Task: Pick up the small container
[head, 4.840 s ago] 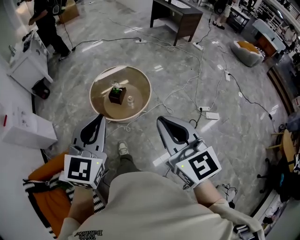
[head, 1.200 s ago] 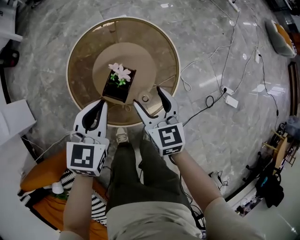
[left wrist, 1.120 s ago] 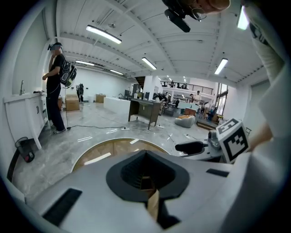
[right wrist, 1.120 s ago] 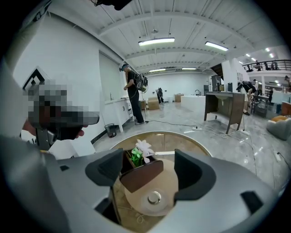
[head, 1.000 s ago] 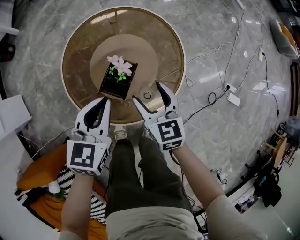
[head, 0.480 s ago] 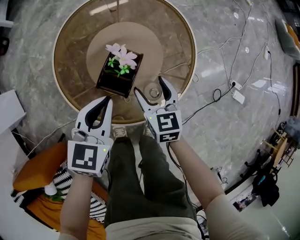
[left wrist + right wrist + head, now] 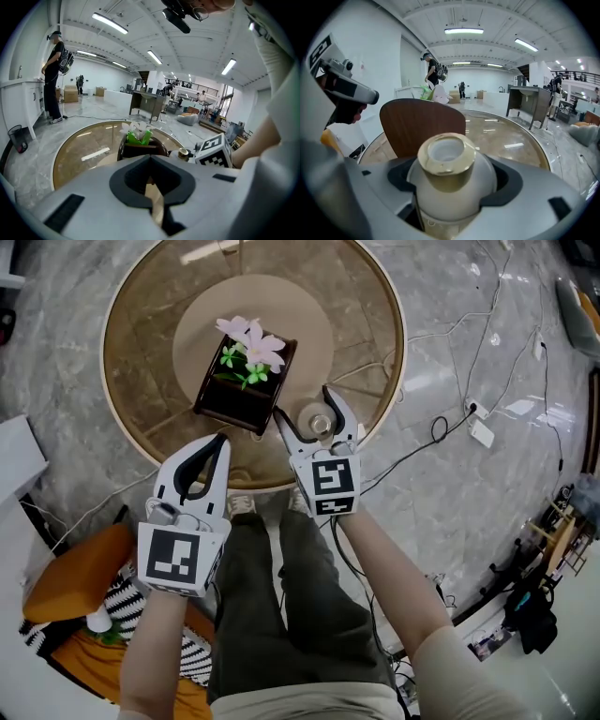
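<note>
The small container (image 7: 319,421), a frosted white jar with a gold rim, stands on the round glass table (image 7: 131,442) near its front edge. My right gripper (image 7: 304,402) is open with one jaw on each side of the jar; in the right gripper view the small container (image 7: 447,178) fills the hollow between the jaws. My left gripper (image 7: 221,438) is shut and empty, hovering over the table's front rim to the left. A dark brown planter (image 7: 236,395) with pink flowers sits just behind and left of the jar.
The brown planter (image 7: 423,126) rises close behind the jar. Cables and a power strip (image 7: 481,433) lie on the marble floor to the right. An orange cushion (image 7: 66,570) and a white box (image 7: 17,463) sit at the left. A person (image 7: 52,75) stands far off.
My right gripper has slid forward so its open jaws now flank the jar. The left gripper has hardly moved. The head view has drawn closer to the table.
</note>
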`<state>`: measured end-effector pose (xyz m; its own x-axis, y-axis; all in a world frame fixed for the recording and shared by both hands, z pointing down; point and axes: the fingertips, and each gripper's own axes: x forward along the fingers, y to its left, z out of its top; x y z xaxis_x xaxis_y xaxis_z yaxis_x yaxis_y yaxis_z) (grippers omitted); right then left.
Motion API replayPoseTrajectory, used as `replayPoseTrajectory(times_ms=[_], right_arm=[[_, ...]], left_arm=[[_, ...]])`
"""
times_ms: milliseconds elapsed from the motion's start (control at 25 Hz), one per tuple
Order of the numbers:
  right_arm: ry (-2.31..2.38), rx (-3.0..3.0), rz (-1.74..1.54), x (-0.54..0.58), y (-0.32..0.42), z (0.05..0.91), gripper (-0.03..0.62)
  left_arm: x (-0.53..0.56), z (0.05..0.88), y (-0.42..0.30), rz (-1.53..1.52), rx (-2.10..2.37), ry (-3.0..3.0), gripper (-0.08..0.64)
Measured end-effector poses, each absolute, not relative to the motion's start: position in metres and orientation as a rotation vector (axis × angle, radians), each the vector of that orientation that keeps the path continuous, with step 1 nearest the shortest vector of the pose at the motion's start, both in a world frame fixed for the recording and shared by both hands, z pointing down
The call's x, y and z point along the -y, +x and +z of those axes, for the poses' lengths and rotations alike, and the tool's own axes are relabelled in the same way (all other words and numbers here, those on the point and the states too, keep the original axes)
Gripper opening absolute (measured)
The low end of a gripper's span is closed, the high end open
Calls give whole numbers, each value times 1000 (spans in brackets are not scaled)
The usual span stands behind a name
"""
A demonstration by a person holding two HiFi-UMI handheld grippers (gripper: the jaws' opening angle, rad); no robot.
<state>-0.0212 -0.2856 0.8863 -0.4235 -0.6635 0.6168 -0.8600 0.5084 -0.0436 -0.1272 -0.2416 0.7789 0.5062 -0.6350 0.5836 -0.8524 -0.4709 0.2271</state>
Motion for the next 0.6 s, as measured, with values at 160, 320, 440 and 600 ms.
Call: replayPoseTrajectory(times_ms=[160,320,440,600], right_arm=[[1234,2215,469,285,-20,887,311],[1217,2209,558,286,-16,883,311],[1262,2201,549,291,-6,863,311],[1325,2189,528,303,6,815,311]], left_arm=[[240,781,-128,593,1215,2248,6],[243,771,-131,583,1228,2263,6],[245,759,-136,576,1248,2264,6],[251,730,-142,600,1281,2284,6]])
